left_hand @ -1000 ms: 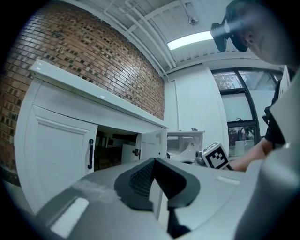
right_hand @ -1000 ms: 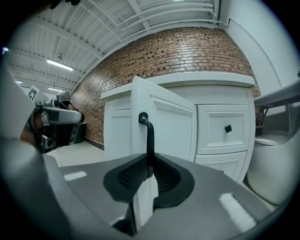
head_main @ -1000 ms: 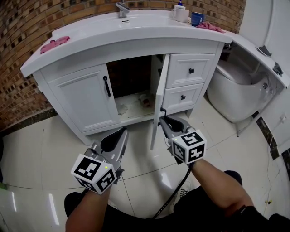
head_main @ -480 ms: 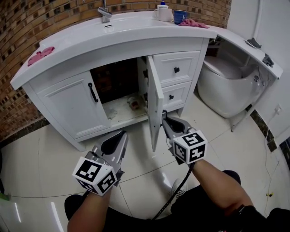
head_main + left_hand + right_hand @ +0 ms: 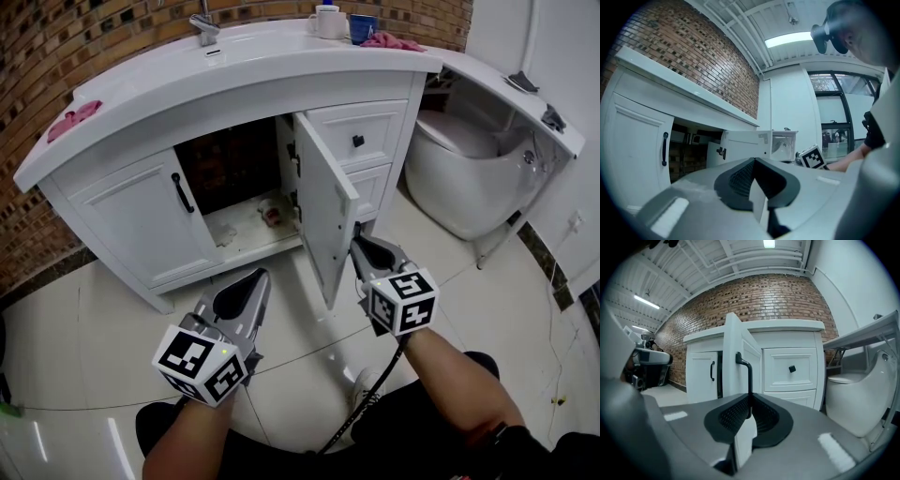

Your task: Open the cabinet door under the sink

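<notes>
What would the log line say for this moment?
right gripper: jaws closing on door handle | right cabinet door: swung open | left cabinet door: shut | left gripper: shut, empty

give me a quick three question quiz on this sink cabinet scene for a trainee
1. Multiple choice: what sits between the jaws of the right gripper? A a sponge; B the black handle of the open door; C nothing.
2. True or false: the left-hand cabinet door is shut.
3. Fill in: the cloth at the left end of the counter is ___.
Key: 1 B, the jaws closing with it between them; 2 true; 3 pink.
</notes>
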`<state>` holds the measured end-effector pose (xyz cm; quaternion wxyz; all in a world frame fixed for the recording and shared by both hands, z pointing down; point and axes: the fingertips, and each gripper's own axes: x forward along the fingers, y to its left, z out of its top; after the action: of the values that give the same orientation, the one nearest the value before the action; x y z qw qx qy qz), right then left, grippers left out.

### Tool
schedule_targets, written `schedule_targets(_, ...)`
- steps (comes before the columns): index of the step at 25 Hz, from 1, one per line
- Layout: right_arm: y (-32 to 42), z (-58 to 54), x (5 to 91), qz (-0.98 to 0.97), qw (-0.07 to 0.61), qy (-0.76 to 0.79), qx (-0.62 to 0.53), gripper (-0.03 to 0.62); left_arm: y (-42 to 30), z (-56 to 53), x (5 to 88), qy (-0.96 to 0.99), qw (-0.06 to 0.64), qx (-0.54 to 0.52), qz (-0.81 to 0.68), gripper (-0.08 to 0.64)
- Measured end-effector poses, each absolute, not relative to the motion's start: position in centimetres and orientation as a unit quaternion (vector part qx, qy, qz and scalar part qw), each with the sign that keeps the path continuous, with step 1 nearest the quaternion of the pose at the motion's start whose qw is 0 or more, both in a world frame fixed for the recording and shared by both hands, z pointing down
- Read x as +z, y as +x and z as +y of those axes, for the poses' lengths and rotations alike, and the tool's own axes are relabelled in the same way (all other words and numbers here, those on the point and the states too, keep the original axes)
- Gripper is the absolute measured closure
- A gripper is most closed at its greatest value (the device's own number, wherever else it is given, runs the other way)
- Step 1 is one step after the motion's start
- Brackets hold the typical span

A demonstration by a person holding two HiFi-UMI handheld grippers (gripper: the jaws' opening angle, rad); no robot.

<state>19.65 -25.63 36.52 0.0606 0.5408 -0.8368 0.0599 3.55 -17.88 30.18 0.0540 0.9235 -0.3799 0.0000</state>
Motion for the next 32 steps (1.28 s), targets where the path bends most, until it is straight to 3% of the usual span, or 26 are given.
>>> schedule_targets(20, 23.8, -23.8, 35.6, -0.82, 0.047, 0.565, 0.08, 0.584, 4.8, -17.7, 30.8, 0.92, 0.056, 0.012, -0.387, 0.554)
schedule_targets(32, 17.0, -18.1, 30.0, -0.867, 0.003, 0.494, 0.073, 0.584, -1.0, -13.4, 28.2, 0.9, 0.053, -0.008, -0.433, 0.554)
